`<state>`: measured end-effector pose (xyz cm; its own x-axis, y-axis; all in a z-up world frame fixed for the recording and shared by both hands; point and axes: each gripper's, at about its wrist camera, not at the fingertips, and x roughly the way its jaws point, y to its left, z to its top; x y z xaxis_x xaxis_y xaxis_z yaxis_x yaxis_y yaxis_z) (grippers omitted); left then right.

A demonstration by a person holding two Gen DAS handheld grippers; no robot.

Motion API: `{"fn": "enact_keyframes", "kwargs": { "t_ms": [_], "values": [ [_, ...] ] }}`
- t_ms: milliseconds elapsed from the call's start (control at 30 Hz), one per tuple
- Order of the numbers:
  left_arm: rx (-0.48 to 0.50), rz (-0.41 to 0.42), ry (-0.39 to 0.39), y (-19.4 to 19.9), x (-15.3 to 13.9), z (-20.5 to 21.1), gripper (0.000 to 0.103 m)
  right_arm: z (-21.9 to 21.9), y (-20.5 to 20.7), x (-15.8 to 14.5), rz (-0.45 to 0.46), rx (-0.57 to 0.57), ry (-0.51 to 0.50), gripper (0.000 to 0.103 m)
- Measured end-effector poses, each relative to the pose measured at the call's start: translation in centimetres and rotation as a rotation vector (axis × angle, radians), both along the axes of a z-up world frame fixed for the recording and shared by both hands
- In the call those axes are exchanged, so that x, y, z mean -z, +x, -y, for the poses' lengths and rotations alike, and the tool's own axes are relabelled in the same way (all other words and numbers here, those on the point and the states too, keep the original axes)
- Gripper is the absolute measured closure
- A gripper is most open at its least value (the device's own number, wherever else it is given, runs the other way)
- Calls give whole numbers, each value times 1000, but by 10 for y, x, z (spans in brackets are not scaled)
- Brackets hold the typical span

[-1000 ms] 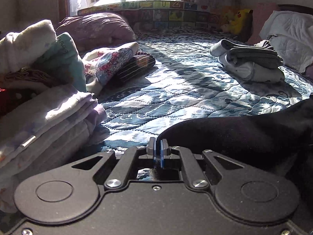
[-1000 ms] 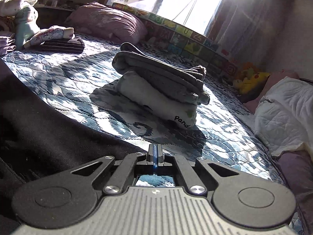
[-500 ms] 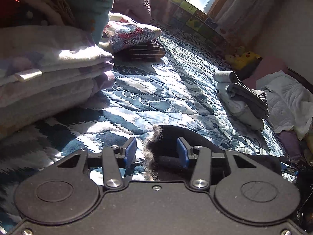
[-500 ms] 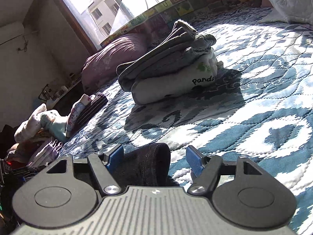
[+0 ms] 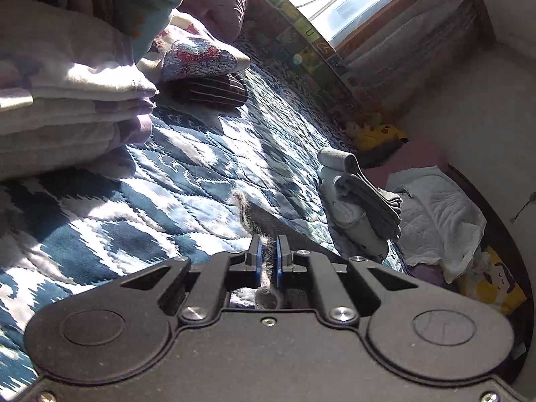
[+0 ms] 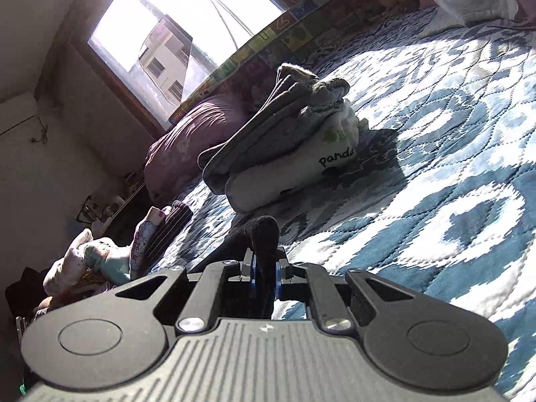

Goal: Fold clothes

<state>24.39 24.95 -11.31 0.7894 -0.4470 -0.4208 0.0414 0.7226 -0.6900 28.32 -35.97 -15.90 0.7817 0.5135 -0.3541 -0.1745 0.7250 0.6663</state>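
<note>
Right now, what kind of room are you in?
Most likely a bedroom. There is a bed with a blue and white quilt, a purple pillow by the sunny window, and a yellow plush toy at the edge. Folded clothes sit on the quilt.

Both tongs are showing matte black bodies with round side discs, silver screws and blue pads, the left tongs (image 5: pixel 267 257) smooth-topped, the right tongs (image 6: pixel 264 266) ribbed grey.
</note>
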Motion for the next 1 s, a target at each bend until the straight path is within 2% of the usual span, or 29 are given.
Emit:
{"fn": "enact_keyframes", "kwargs": {
  "t_ms": [67,100,133,200,233,267,300,333,367,400,433,467,533,600,667,733,800,900,967,1000],
  "values": [
    [-33,-62,43,6,11,-1,98,-9,9,9,-66,-18,-61,89],
    [-61,-123,119,11,19,1,95,-12,11,11,-84,-19,-78,89],
    [-72,-147,145,13,25,2,90,-14,12,12,-92,-22,-89,88],
    [-66,-131,110,13,25,-3,90,-15,13,12,-101,-21,-100,78],
    [-68,-121,110,11,23,-5,83,-12,12,11,-96,-19,-90,67],
    [-69,-111,110,10,21,-7,78,-9,11,10,-90,-19,-79,61],
    [-60,-111,88,10,22,-9,68,-7,10,9,-85,-29,-75,61],
    [-53,-113,73,11,24,-9,62,-7,10,9,-83,-43,-80,61],
    [-51,-114,78,11,24,-8,62,-9,10,10,-80,-68,-84,62],
    [-43,-108,106,12,24,-4,66,-13,10,10,-75,-103,-93,71],
    [-23,-94,147,12,22,2,85,-20,10,10,-66,-129,-114,79],
    [-3,-88,181,13,21,9,99,-26,9,8,-47,-139,-142,91],
    [-31,-47,247,11,16,16,98,-25,6,2,-18,-114,-135,91],
    [-61,11,268,9,6,17,98,-19,6,0,-7,-93,-101,91],
    [-69,56,312,9,0,20,98,-25,8,1,-20,-94,-148,91],
    [-68,22,355,20,4,23,98,-34,11,5,-45,-98,-209,91],
    [-67,-17,395,29,8,26,98,-32,11,5,-40,-89,-196,91],
    [-60,19,407,29,-1,30,98,-28,11,6,-55,-74,-188,91],
    [-63,7,471,37,1,37,95,-30,13,11,-72,-65,-209,91],
    [-70,-30,528,43,6,40,90,-31,12,10,-66,-61,-213,91]
  ]
}}
